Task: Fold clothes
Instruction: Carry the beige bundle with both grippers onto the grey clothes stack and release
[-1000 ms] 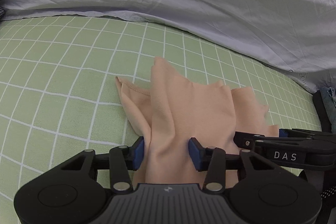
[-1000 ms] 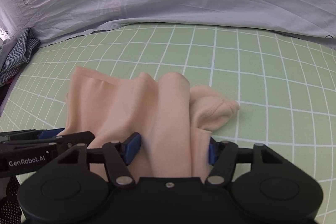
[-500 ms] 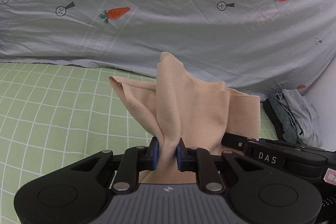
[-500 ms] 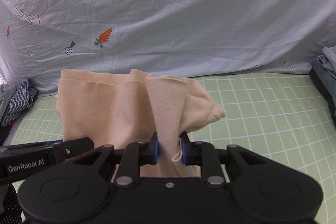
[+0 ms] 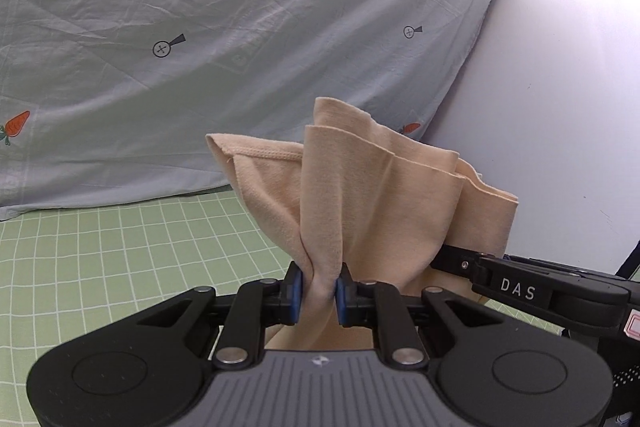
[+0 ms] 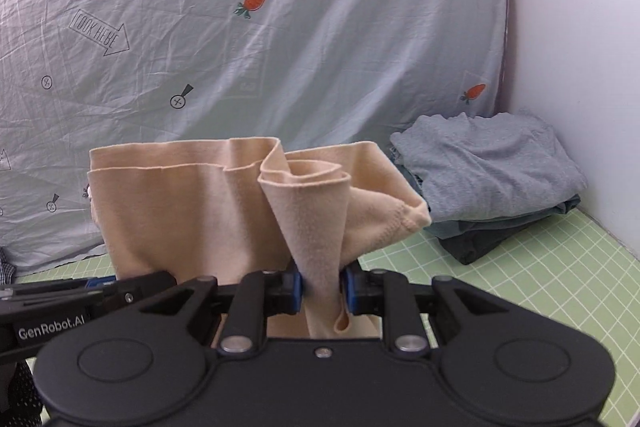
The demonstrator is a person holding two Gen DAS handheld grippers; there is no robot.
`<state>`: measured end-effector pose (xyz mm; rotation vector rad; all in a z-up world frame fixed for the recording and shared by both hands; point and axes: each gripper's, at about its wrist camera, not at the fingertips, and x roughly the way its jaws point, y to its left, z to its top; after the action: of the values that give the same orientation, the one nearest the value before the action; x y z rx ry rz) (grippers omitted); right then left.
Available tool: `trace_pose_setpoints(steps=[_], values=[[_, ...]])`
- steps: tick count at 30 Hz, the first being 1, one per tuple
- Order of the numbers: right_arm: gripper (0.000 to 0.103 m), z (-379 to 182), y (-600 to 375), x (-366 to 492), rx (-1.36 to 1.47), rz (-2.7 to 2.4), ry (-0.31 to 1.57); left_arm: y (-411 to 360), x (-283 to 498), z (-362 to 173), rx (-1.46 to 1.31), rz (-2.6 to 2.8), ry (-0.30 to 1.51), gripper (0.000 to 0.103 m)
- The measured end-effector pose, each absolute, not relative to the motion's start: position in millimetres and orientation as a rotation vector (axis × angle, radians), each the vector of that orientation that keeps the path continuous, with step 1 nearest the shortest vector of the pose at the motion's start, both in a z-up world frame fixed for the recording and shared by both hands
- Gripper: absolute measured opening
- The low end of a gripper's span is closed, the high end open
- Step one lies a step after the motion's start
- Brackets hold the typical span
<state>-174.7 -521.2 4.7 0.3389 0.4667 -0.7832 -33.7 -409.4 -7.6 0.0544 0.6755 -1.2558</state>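
Grippers, nearest you: your left gripper (image 5: 319, 291) has its blue pads (image 5: 295, 293) pressed onto a bunched fold of the peach garment (image 5: 360, 195); the jaws have just closed down on it and the cloth sits pinched between them. Your right gripper (image 6: 323, 289) pinches another gathered fold of the same peach garment (image 6: 192, 211), jaws likewise just closed, with a small loop of hem hanging below the pads (image 6: 295, 290).

Cross views: your right gripper's arm, marked DAS, enters the left wrist view from the right, just beside the cloth. Your left gripper's arm, marked GenRobot.AI, enters the right wrist view from the left, against the cloth's lower edge.

Garment: held up off the bed between both of your grippers, folds fanning upward from each pinch, with a stitched hem showing at its upper left in the left wrist view.

Bed sheet (image 5: 100, 267): light green with a white grid, lying below and behind the garment.

Stack of folded clothes (image 6: 492, 183): grey piece on top, darker pieces under it, resting on the sheet to the right, beside the white wall (image 6: 580, 67).

Backdrop cloth (image 6: 240, 47): pale blue-grey, wrinkled, printed with carrots, arrows reading "LOOK HERE" and small circle marks, farthest from you.
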Motion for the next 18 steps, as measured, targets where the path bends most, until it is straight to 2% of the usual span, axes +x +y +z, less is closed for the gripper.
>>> trace_pose_setpoints(steps=[10,18], values=[[0.021,-21,-635,-289,0.338,-0.766,0.490,-529,-154,-25,0.045,-1.211,0.746,0.017],[0.021,-11,-725,-334,0.333,-0.803,0.487,-632,-195,-15,0.065,-1.249,0.756,0.017]])
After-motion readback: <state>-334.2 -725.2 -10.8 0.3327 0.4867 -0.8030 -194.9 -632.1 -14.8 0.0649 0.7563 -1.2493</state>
